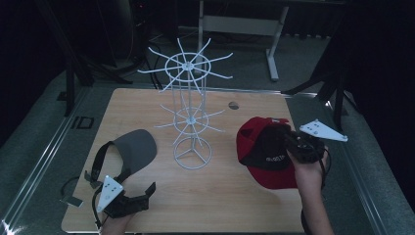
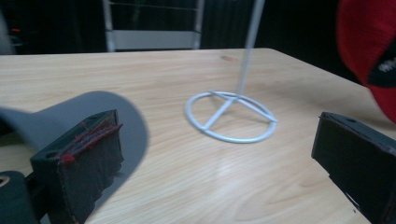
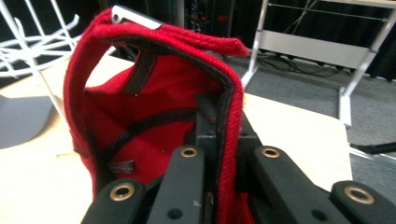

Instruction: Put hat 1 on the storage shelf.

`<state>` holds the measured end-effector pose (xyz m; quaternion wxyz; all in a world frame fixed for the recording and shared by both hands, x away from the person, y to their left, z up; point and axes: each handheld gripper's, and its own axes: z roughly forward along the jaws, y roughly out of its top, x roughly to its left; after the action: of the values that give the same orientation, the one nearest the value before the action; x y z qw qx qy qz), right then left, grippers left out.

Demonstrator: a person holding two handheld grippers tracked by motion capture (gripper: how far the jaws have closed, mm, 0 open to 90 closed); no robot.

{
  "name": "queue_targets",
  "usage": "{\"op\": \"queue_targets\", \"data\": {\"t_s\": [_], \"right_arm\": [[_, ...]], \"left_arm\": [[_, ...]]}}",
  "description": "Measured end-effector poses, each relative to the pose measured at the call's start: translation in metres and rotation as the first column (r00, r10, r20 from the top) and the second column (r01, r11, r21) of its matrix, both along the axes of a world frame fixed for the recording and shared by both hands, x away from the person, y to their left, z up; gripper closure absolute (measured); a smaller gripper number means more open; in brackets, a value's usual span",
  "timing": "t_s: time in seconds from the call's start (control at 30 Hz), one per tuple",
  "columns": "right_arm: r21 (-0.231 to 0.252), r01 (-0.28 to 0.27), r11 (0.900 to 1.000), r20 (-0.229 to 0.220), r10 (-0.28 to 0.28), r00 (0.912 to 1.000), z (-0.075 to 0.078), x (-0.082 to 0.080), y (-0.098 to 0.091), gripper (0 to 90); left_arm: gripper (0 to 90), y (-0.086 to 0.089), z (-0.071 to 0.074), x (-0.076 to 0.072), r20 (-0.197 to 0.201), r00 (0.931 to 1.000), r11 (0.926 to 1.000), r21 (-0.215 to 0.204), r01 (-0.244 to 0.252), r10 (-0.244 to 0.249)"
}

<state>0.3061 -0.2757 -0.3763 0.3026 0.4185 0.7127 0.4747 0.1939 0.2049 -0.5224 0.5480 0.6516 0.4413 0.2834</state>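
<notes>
Presently we find the right gripper (image 1: pixel 292 142) clenched on the rim of the red cap (image 3: pixel 154 107), which hangs lifted at the table's (image 1: pixel 220 196) right side. The left gripper (image 1: pixel 139 196) stands released beside the grey visor (image 1: pixel 137 147). We advise keeping the rim pinched while carrying it to a rack (image 1: pixel 188 66) prong.

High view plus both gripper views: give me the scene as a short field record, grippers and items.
surface: wooden table
rack: white wire stand with two tiers of hooks, upright mid-table, nothing hanging on it
red cap: at the table's right side, its edge pinched in the right gripper, inside facing that gripper's camera
right gripper state: shut on the cap's edge
grey visor: on the table, left of the stand
left gripper: jaws open, near the visor, nothing between them
</notes>
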Motion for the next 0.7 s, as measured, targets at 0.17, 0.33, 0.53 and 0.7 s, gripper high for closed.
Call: {"op": "queue_targets", "data": {"t_s": [0.17, 0.33, 0.53, 0.7], "right_arm": [[0.017, -0.009, 0.9998, 0.013, 0.009, 0.9999, 0.008, -0.003, -0.001, 86.4], [0.020, -0.017, 0.9996, 0.014, 0.017, 0.9998, 0.014, -0.006, 0.002, 86.4], [0.029, -0.027, 0.9992, 0.017, 0.027, 0.9995, 0.017, -0.008, 0.003, 86.4], [0.042, -0.031, 0.9986, 0.016, 0.031, 0.9994, 0.020, -0.012, 0.003, 86.4]], "left_arm": [[2.1, -0.012, 0.016, -0.002, 0.023, 0.9980, 0.9980, -0.022, 0.060, -0.059], [2.6, -0.022, 0.034, 0.001, 0.046, 0.9940, 0.9947, -0.021, 0.100, -0.099], [2.7, -0.034, 0.057, 0.001, 0.077, 0.9846, 0.9876, 0.001, 0.157, -0.157], [4.2, -0.045, 0.080, 0.000, 0.112, 0.9718, 0.9782, 0.022, 0.206, -0.208]]}}
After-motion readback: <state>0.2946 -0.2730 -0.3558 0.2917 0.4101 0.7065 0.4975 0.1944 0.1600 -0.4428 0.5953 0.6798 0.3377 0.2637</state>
